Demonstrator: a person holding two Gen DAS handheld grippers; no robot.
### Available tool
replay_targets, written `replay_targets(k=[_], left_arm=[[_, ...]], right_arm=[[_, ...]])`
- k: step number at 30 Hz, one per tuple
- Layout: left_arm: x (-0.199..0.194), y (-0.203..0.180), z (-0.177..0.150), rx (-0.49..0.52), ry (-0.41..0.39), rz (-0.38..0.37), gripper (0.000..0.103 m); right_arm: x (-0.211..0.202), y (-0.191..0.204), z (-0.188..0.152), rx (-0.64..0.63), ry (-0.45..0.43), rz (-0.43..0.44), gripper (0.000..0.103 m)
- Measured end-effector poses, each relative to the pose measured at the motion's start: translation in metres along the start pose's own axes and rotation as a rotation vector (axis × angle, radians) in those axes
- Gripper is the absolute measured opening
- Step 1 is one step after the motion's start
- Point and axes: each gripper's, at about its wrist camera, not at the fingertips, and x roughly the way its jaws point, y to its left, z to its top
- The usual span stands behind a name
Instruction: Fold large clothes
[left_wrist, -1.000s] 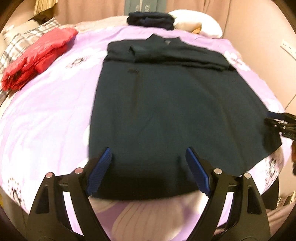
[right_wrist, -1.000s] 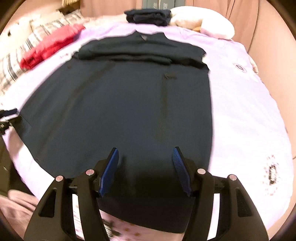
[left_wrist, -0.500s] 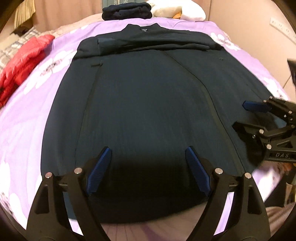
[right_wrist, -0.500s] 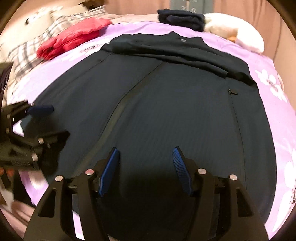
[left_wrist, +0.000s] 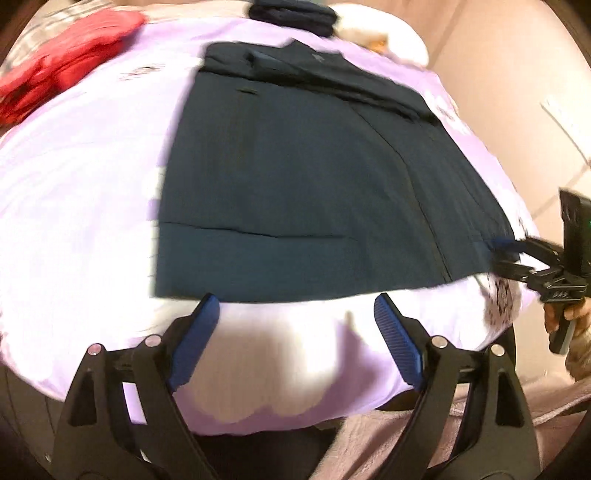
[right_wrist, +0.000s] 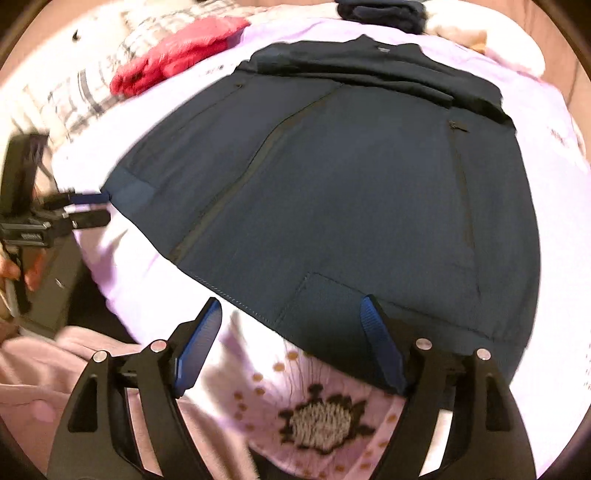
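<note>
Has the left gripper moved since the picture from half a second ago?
Yes. The left gripper has drawn back toward the near edge of the bed: its open fingertips now sit at the dark jacket hem, over the purple bedspread.

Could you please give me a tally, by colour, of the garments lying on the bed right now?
Dark navy: 2, the spread-out jacket and the folded pile at the far edge.
Red: 1, the red garment at the far left.
Total: 3
</note>
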Motion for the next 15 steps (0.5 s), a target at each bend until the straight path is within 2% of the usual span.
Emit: replay_targets(k=[3,7,11,15], left_arm=[[-0.020,0.034,0.009,-0.129,-0.087,0.003,0.088],[-0.030,0.073,0.017,-0.270,-0.162,-0.022,0.088],[-0.027,0.093,0.019,-0.350,-0.174,-0.104,0.088],[-0.015,0.101,0.023,-0.388,-0.155,-0.177,0.088]], right_arm=[[-0.022,-0.027,0.008,0.124,-0.090,0.018,0.078],[-0.040,-0.078,0.011,0.340,-0.182,-0.012,0.079],[-0.051,-0.122,0.000,0.494,-0.230,-0.056,0.079],[-0.046,-0.149,-0.016,0.608,-0.209,-0.025,0.079]])
